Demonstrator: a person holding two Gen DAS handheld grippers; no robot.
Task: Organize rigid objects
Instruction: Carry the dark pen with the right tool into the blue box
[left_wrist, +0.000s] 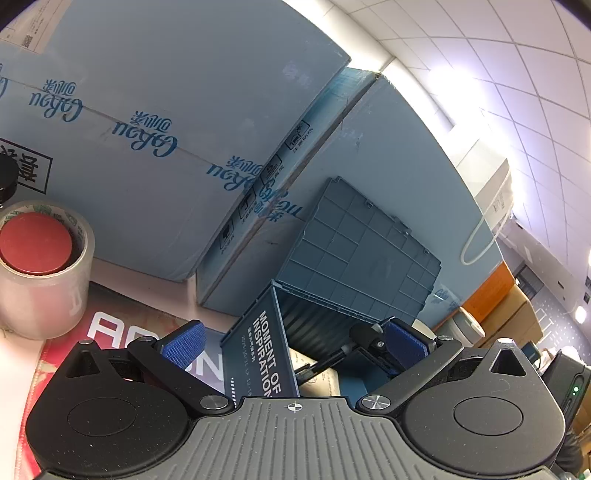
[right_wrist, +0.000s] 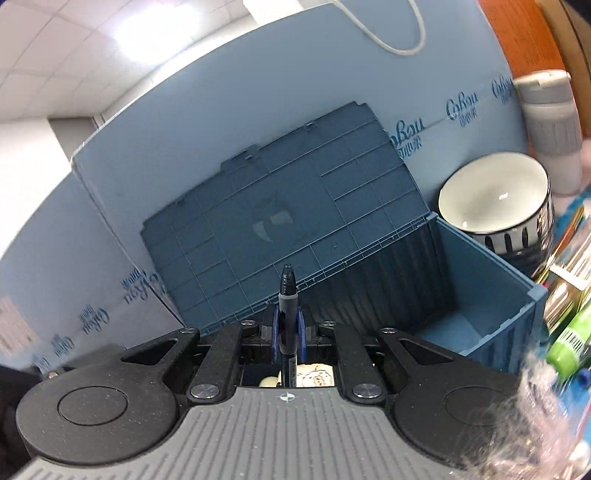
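My right gripper (right_wrist: 287, 332) is shut on a black marker pen (right_wrist: 287, 306) that sticks up and forward between the blue pads. It hovers at the near rim of an open blue storage box (right_wrist: 480, 280), whose ribbed lid (right_wrist: 288, 221) leans back against a blue carton. The visible part of the box floor is bare. From the left wrist view the same box (left_wrist: 273, 354) shows its lettered side wall, with the lid (left_wrist: 362, 251) above. My left gripper (left_wrist: 295, 343) is open beside that wall, and nothing is pressed between its blue pads (left_wrist: 183, 347).
Large blue cartons (left_wrist: 166, 129) form a wall behind everything. A clear tape roll (left_wrist: 48, 288) with a red cap (left_wrist: 35, 242) in it stands on a red mat (left_wrist: 110, 332). Right of the box are a white bowl (right_wrist: 495, 199), a grey flask (right_wrist: 550, 129), tins (right_wrist: 565, 273) and a green bottle (right_wrist: 569, 332).
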